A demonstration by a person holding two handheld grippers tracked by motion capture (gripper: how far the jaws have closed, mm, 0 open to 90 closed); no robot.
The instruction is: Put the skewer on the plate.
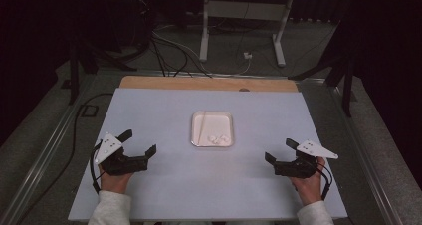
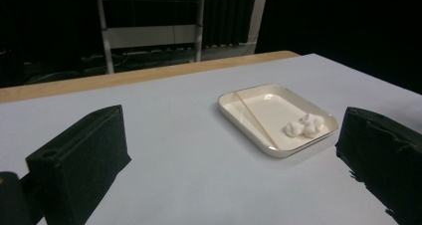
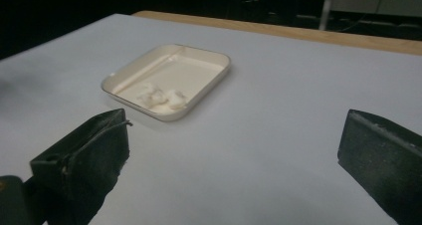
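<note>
One broad, matte pale-grey sheet (image 1: 164, 185) covers the table, with a strip of bare wood (image 1: 209, 83) along its far edge at twelve o'clock. At the centre sits a glossy cream tray (image 1: 196, 119), rectangular with rounded corners; a thin straight stick (image 2: 255, 119) lies along one side and a lumpy white clump (image 2: 304, 126) rests in a near corner. At eight o'clock the left gripper (image 1: 141, 144), blocky and black, holds its jaws wide apart on nothing. At four o'clock the right gripper (image 1: 279, 152) does likewise.
</note>
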